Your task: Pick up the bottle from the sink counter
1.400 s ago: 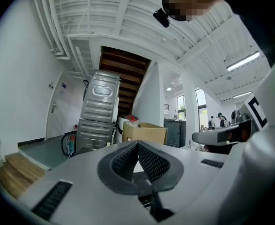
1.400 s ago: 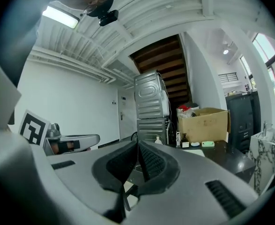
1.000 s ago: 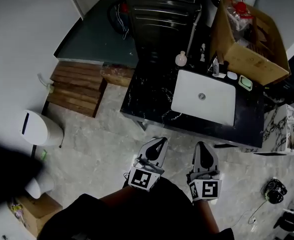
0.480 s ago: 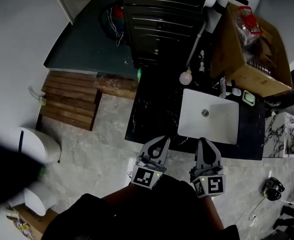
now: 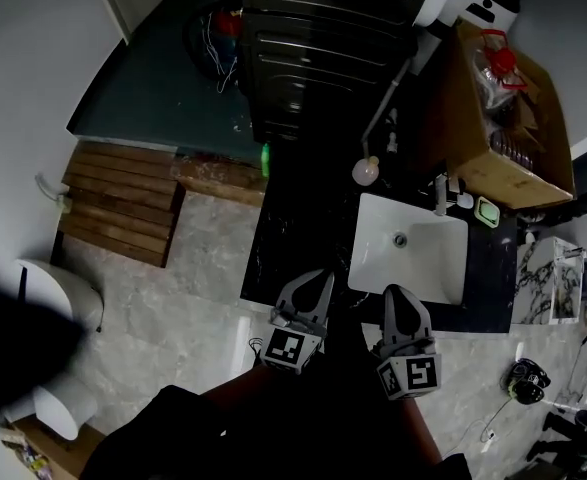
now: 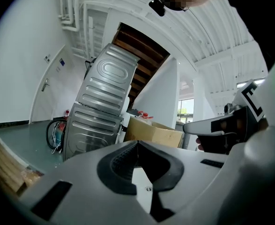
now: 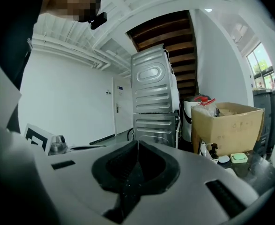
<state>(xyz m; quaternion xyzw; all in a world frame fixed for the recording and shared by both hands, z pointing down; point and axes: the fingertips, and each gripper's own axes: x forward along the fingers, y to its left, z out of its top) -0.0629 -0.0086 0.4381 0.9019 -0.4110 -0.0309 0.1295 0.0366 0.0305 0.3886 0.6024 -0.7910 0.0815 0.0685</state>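
Both left hand-held gripper [image 5: 318,278] and right hand-held gripper [image 5: 397,294] are held closed, empty; bottle [image 5: 440,196] on table [image 5: 298,218] is untouched, pickup judged undone.

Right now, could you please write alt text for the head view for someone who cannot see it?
From above, the left gripper and right gripper, both shut and empty, point at a black counter with a white sink; a cardboard box stands behind the sink.
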